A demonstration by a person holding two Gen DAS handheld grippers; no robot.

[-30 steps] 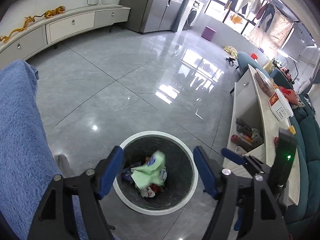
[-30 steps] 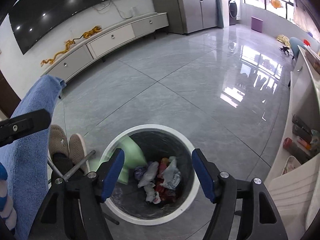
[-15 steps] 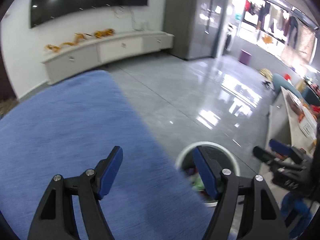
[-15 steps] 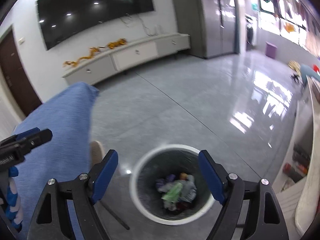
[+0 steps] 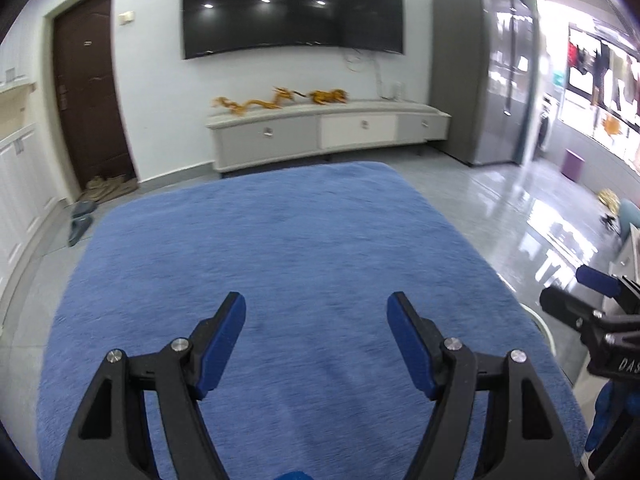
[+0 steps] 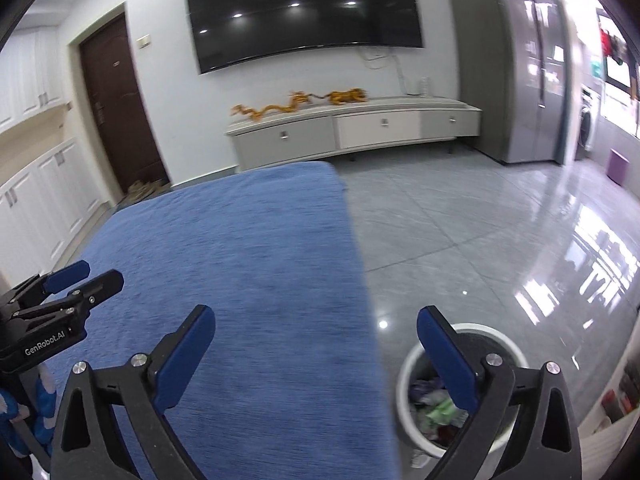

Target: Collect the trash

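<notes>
A blue cloth-covered table (image 5: 304, 240) fills the left wrist view, and my left gripper (image 5: 316, 320) hangs open over it with nothing between its fingers. My right gripper (image 6: 316, 332) is over the table's right edge (image 6: 360, 280); its jaws are opening wide and hold nothing. A white-rimmed trash bin (image 6: 408, 368) stands on the floor at the lower right of the right wrist view, with crumpled wrappers and a green scrap (image 6: 436, 412) inside. Only a sliver of the bin's rim (image 5: 542, 322) shows past the cloth in the left wrist view. No trash shows on the cloth.
A grey tiled floor (image 6: 480, 232) lies right of the table. A low TV cabinet (image 5: 328, 128) and a wall-mounted screen (image 5: 292, 4) stand at the far wall, a tall grey fridge (image 6: 516, 60) to the right, a brown door (image 5: 88, 88) to the left.
Both grippers swung left and upward from above the bin to above the blue cloth. The right jaws spread wider. The green scrap that hung at the bin's rim now lies inside.
</notes>
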